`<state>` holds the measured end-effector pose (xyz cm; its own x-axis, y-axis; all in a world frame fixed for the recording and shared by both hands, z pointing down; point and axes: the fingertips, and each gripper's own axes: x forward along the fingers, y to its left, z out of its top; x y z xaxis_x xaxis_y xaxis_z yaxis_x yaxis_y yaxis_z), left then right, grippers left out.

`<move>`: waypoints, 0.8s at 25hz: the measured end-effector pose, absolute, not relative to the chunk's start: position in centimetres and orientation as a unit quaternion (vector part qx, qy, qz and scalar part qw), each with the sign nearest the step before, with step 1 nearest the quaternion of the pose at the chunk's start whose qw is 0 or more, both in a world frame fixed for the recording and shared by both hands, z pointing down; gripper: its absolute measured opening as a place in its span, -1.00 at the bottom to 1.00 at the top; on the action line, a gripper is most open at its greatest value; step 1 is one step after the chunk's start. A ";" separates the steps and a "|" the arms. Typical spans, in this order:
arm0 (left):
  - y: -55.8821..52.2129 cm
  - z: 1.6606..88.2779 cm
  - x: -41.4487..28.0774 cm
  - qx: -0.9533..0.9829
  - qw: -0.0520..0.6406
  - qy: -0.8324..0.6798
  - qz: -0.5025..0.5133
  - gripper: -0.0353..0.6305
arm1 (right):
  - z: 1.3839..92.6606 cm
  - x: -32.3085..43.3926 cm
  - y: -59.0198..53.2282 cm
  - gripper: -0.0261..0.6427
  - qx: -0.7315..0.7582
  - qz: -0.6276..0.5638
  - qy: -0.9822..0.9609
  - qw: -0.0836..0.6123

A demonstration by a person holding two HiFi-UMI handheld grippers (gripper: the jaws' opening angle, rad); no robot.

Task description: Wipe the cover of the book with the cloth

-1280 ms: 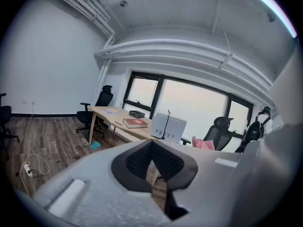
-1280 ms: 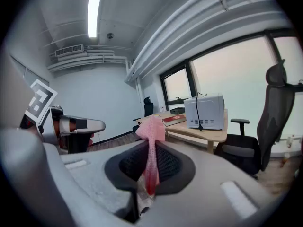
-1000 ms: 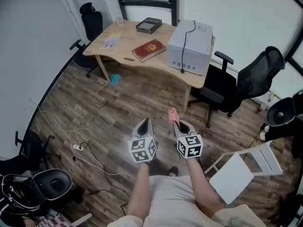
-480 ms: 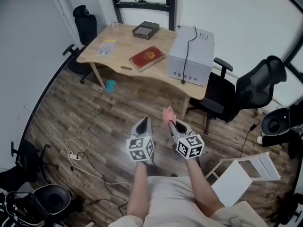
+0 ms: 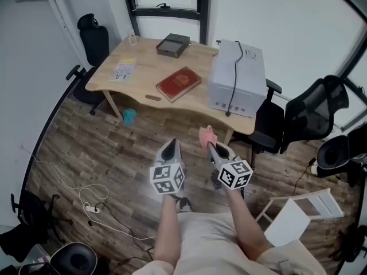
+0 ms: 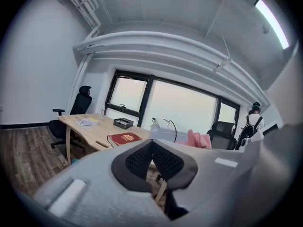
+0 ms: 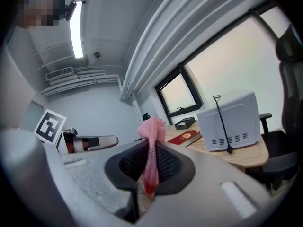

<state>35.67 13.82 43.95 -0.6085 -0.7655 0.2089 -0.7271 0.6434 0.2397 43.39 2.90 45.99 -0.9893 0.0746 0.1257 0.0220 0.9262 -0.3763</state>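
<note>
**Head view:** A pale wooden desk (image 5: 143,67) stands under a window in a grey-walled room with a dark wood-plank floor (image 5: 86,148). One red hardback book (image 5: 178,83) lies flat near the middle of the desk. One dark shallow box (image 5: 172,44) sits behind it, and one white boxy machine (image 5: 238,79) stands at the desk's right end. Two black office chairs flank the desk, one at its left end (image 5: 92,39) and one at its right (image 5: 309,116). Both bare forearms reach forward side by side, well short of the desk. The left gripper (image 5: 171,146) and the right gripper (image 5: 211,148) both point toward the desk, and a pink cloth (image 5: 207,136) sticks up from the right one.

**Left gripper view:** The left gripper's (image 6: 152,148) dark padded jaws are pressed together with nothing between them. The book (image 6: 124,138) rests on the desk beyond them.

**Right gripper view:** The right gripper's (image 7: 150,167) jaws are clamped on the cloth (image 7: 152,145), which bunches above the pads. The book (image 7: 185,137) lies on the desk ahead, left of the machine (image 7: 227,122).
</note>
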 end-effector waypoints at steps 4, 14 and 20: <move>15.3 44.4 31.5 0.431 0.149 -0.889 -0.047 -0.88 | 45.6 39.1 3.4 -0.84 -0.006 0.190 -0.980 0.056; 20.8 46.3 25.9 0.419 0.163 -0.890 -0.078 -0.88 | 47.4 34.6 3.2 -0.84 0.022 0.208 -0.975 0.073; 22.5 47.2 22.3 0.415 0.161 -0.892 -0.078 -0.88 | 47.3 30.0 1.6 -0.84 0.026 0.205 -0.975 0.076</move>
